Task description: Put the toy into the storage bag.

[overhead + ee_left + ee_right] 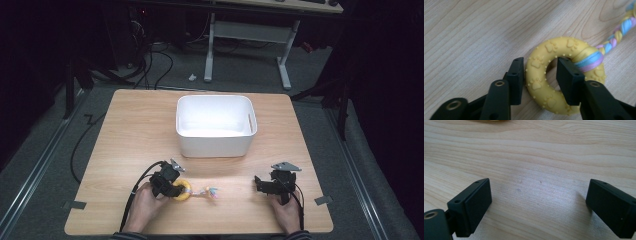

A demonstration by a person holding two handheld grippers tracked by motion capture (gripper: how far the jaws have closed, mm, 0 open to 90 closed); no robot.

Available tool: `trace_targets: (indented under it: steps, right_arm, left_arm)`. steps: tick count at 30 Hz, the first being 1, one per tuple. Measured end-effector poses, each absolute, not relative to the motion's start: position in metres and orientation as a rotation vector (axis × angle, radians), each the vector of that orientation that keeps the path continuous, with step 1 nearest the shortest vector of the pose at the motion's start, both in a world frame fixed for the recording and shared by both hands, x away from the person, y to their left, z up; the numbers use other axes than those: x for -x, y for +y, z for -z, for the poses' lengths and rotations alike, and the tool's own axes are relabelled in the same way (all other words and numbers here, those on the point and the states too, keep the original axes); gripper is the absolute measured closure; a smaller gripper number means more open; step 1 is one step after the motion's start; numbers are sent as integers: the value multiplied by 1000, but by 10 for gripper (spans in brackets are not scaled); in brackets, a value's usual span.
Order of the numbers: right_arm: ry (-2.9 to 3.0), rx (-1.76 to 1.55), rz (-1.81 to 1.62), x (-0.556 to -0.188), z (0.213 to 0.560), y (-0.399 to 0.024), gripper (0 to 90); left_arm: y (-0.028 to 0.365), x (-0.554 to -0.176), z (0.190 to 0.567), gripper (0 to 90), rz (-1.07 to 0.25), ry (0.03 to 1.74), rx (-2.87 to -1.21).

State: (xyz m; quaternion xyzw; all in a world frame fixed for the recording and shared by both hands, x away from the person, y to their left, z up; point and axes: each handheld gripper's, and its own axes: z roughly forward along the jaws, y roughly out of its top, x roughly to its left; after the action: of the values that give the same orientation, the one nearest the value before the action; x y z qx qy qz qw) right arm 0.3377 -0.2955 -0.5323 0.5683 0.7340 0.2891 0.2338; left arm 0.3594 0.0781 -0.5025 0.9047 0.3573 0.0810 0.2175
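The wooden worktop (130, 130) carries a white tub (216, 145) towards its far side, sitting upright with its mouth open and, as far as the high view shows, nothing in it. Nearer the person, at the left, lies a dog toy: a yellow rubber ring (544, 77) stamped with paw prints, with a plaited rope (619, 30) in blue, pink and yellow knotted round one side and trailing off to the right across the wood. The ring lies flat on the worktop, well apart from the tub. The left gripper (539, 75) is down on it, one jaw outside the ring's rim and the other in its hole, so the band of rubber sits between them; the outer jaw looks to be touching or all but touching the rubber, while the inner one still seems to leave a thin gap, so I judge the grip to be forming rather than firm. The right gripper (539, 202) rests low over bare wood at the right with its jaws spread wide and nothing between them. By my reading the work is at its start: the toy is being taken hold of, and lifting it, carrying it over and putting it into the tub, if that is the aim, all remain to be done.
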Motion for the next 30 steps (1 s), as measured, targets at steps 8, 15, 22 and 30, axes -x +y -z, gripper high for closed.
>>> trace_targets:
  steps: [8, 15, 22, 30]
  right_arm:
    - [2010, -1564, -791, -338, 532, -295, 64]
    - [2011, -1563, -791, -338, 532, -295, 64]
    - [2007, -1567, -789, -338, 532, -295, 65]
    - [2007, -1564, -789, -337, 532, -295, 67]
  left_arm:
    - [78, -361, 501, 650, -212, 950, -2531]
    - [81, -361, 498, 666, -189, 972, -2506]
    - [80, -360, 492, 675, -174, 967, -2513]
    - [78, -366, 478, 679, -209, 937, -2488]
